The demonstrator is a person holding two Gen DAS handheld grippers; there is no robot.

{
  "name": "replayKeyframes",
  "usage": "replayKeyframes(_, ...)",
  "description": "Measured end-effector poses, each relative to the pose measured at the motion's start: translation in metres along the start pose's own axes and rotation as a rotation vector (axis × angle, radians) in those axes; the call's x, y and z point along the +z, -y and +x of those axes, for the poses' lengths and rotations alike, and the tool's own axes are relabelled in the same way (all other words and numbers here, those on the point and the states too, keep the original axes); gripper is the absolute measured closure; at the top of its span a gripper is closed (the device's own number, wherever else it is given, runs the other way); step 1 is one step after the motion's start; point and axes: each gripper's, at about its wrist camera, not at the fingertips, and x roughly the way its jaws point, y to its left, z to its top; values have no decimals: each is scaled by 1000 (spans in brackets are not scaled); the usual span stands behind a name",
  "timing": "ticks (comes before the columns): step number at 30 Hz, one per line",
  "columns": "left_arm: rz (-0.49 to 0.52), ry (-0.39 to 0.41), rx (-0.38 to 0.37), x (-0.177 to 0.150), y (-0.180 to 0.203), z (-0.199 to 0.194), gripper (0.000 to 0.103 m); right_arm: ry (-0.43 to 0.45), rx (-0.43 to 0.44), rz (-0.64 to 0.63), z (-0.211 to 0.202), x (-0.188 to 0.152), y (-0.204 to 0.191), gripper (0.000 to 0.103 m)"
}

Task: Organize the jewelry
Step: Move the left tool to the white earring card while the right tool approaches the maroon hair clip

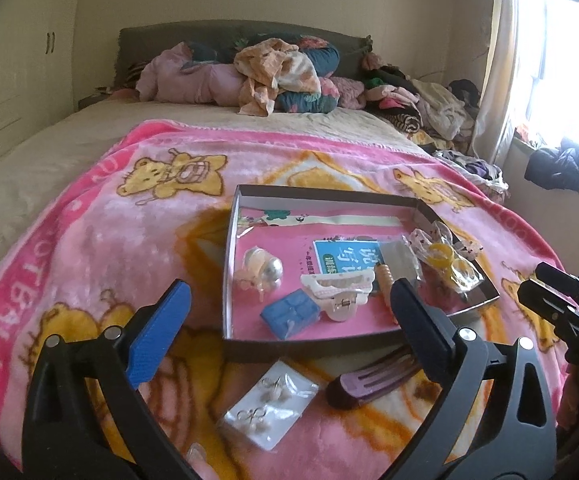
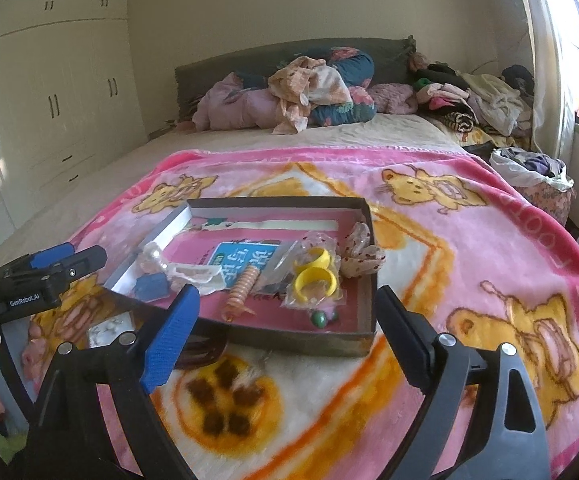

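Grippers: your left hand-held gripper (image 1: 289,320) and right hand-held gripper (image 2: 287,334) both stand with jaws wide apart and nothing between them; each hovers over the near end of the shallow dark cardboard box tray (image 1: 313,347).

Just under the left one: two pieces lie outside the tray on the pink fleece blanket with yellow bears (image 1: 101,248) — a clear plastic packet of small silvery earrings (image 1: 267,402) and, beside it, a dark purple comb-toothed hair clip (image 1: 369,380).

Inside the tray: a small blue square box (image 1: 289,314), a cream claw hair clip (image 1: 337,290), a clear pouch holding a pearly round piece (image 1: 259,270), an orange-and-white striped spiral piece (image 2: 243,290), a bagged pair of yellow plastic rings (image 2: 315,278) and a spotted fabric bow (image 2: 363,256), all on the pink lining.

Step in hand: you appear to be between placements, hands empty, with most jewellery already in the tray.

Next move: likely the earring packet or the purple clip. The packet lies flat and slick, so you'd want to come down low and catch an edge; the clip offers a thicker body to pinch.
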Motion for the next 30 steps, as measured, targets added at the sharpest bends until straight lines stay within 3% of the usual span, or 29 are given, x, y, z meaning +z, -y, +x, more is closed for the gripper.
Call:
replayKeyframes(10,15,14,18,-14,-8,-16,12,-22,22,-27,-2,-14,-21,17)
replayKeyframes(22,44,-27,12,-37,-23,-20,12,-61,57,-68,15,-27,-49,17)
replayKeyframes(30,100,-65,3,-56,-28,-9,12,-154,88,-19,50,-38,-52,30)
